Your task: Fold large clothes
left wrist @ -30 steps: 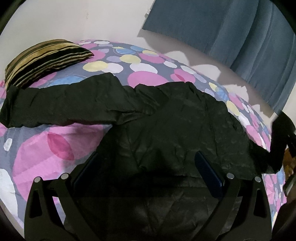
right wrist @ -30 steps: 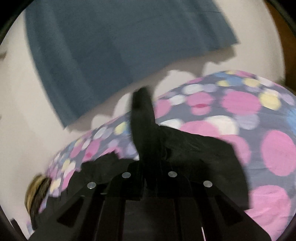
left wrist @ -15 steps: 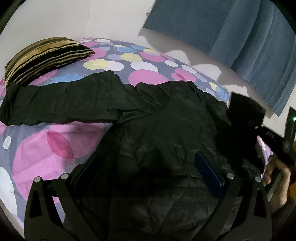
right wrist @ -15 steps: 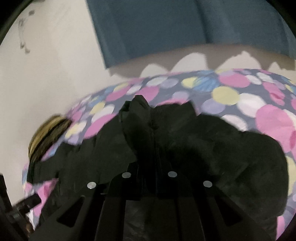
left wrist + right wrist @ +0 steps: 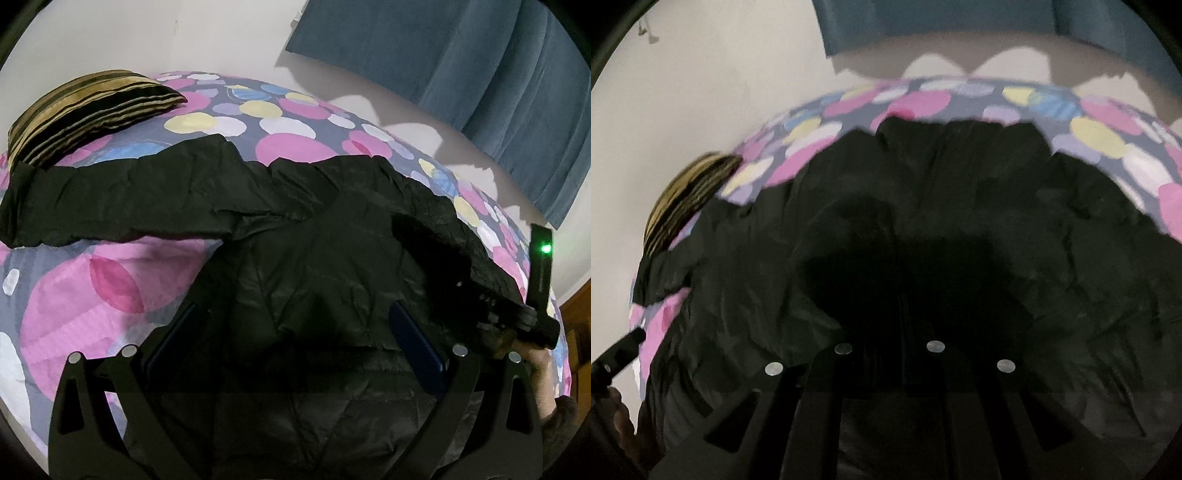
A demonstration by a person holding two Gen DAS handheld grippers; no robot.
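Polka-dot bed (image 5: 295, 147): black jacket (image 5: 314, 258) spread; left gripper (image 5: 295, 332) jaws spread; right gripper (image 5: 890, 295) jaws pressed together, pinching sleeve fabric.

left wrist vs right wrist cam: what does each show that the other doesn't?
Left wrist only: the black jacket's sleeve stretched flat toward the cushion, the open left tool, and the right tool's body with a green light.
Right wrist only: the right tool, shut, low over the fabric.
Both: the black puffer jacket, dotted pink bedsheet, striped gold-and-black cushion, blue curtain.
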